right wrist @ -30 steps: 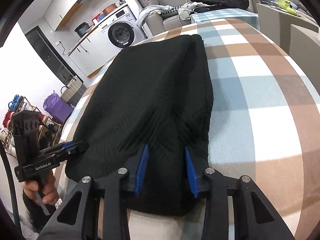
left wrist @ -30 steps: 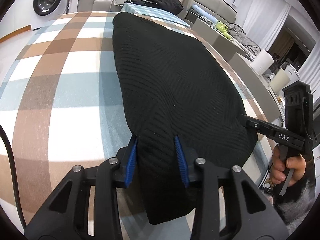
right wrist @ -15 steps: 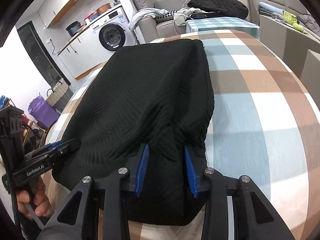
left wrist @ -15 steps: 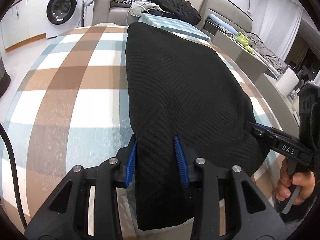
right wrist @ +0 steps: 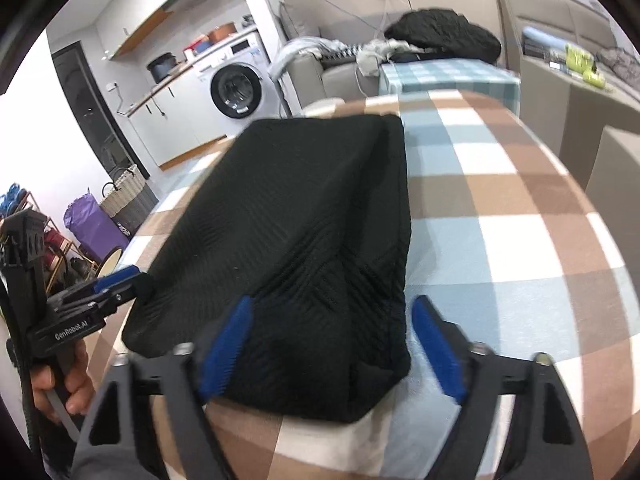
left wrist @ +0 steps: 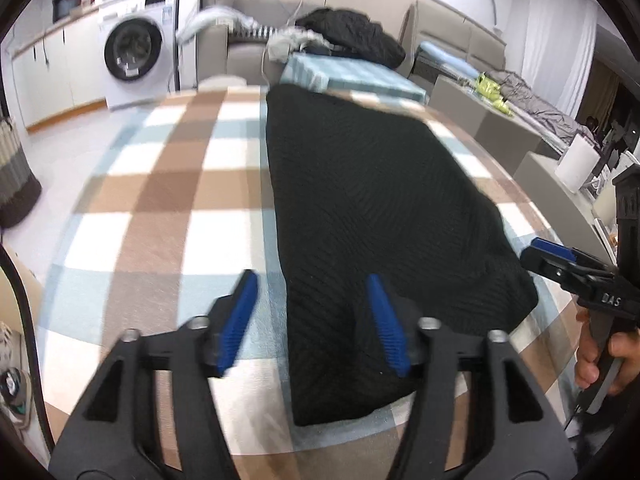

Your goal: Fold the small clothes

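A black knit garment (left wrist: 372,208) lies folded into a long strip on the checked tablecloth (left wrist: 168,192); it also shows in the right wrist view (right wrist: 304,232). My left gripper (left wrist: 312,312) is open over the garment's near left corner, holding nothing. My right gripper (right wrist: 336,340) is open over the near right corner, holding nothing. Each gripper shows in the other's view, the right one (left wrist: 560,256) at the garment's right edge, the left one (right wrist: 112,280) at its left edge.
A washing machine (left wrist: 132,52) stands at the back left. A sofa with piled clothes (left wrist: 352,36) is behind the table. A low grey unit (left wrist: 500,120) runs along the right. Baskets and a purple bag (right wrist: 96,224) stand on the floor at the left.
Both grippers have opened and let go of the garment's near end, which now lies flat on the table. Both have pulled back a little.
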Tool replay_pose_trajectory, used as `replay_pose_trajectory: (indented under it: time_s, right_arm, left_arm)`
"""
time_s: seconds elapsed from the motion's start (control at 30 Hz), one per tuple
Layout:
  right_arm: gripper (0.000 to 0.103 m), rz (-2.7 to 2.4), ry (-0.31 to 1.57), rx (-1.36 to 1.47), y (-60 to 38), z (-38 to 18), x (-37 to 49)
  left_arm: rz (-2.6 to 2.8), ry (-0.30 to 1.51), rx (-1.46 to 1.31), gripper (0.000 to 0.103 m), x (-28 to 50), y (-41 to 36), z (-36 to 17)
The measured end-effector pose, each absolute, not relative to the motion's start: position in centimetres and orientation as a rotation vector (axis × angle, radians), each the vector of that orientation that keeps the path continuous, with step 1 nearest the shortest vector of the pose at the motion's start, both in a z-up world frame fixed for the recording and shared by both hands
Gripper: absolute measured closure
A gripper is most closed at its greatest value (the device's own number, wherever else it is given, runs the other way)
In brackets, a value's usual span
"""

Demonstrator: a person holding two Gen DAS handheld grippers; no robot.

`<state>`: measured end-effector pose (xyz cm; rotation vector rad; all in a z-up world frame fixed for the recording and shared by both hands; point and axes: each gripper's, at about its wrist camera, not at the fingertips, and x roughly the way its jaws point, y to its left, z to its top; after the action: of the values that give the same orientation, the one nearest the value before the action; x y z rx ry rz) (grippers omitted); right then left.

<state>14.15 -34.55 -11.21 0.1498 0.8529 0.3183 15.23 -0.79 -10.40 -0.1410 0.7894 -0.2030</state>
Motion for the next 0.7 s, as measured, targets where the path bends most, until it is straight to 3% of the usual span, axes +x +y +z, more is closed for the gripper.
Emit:
replay_pose_trajectory:
  time_s: [0.1, 0.23, 0.37, 0.43, 0.7]
  right_arm:
    - [0.008, 0.334, 0.815, 0.118, -34.8, -10.1, 13.1]
    - [0.001, 0.343, 0.737, 0.107, -35.2, -8.6, 11.8]
    - [0.000, 0.367, 0.696, 0.109, -35.4, -7.6, 10.7]
    - [0.000, 0.376, 0.678, 0.096, -35.5, -7.3, 10.2]
    - [0.000, 0.400, 0.590, 0.040, -35.4, -7.3, 8.3]
  left_arm:
    - [-0.198, 0.730, -0.139, 0.025, 14.1, -0.5, -9.2]
    - [-0.195, 0.682, -0.122, 0.018, 12.7, -0.7, -8.0]
    - [-0.198, 0.632, -0.109, 0.010, 11.5, -1.2, -7.3]
    - [-0.200, 0.603, -0.095, 0.002, 10.7, -1.6, -6.9]
    - [-0.190, 0.509, -0.081, 0.001, 8.6, -2.3, -6.6]
